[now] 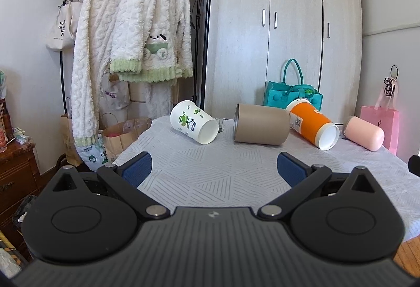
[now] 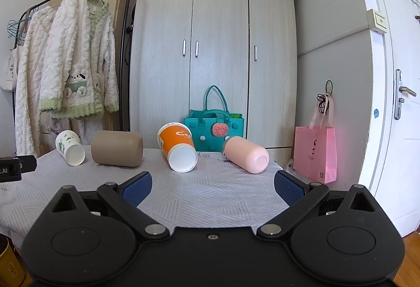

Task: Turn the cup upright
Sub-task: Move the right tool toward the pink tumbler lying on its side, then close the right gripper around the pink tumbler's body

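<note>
Several cups lie on their sides in a row at the far side of the cloth-covered table (image 1: 210, 176). From left: a white paper cup with green flowers (image 1: 193, 121) (image 2: 69, 147), a tan cup (image 1: 261, 127) (image 2: 116, 148), an orange paper cup (image 1: 312, 126) (image 2: 178, 149), and a pink cup (image 1: 365, 132) (image 2: 246, 154). My left gripper (image 1: 214, 167) is open and empty, short of the white and tan cups. My right gripper (image 2: 213, 188) is open and empty, short of the orange and pink cups.
A teal felt bag (image 2: 214, 133) stands behind the cups against a wardrobe (image 2: 218, 50). A pink paper bag (image 2: 315, 153) hangs right of the table. A clothes rack with fleece robes (image 1: 131, 32) and paper bags (image 1: 123, 137) stand at the left. The left gripper's body (image 2: 15, 167) shows at the right view's left edge.
</note>
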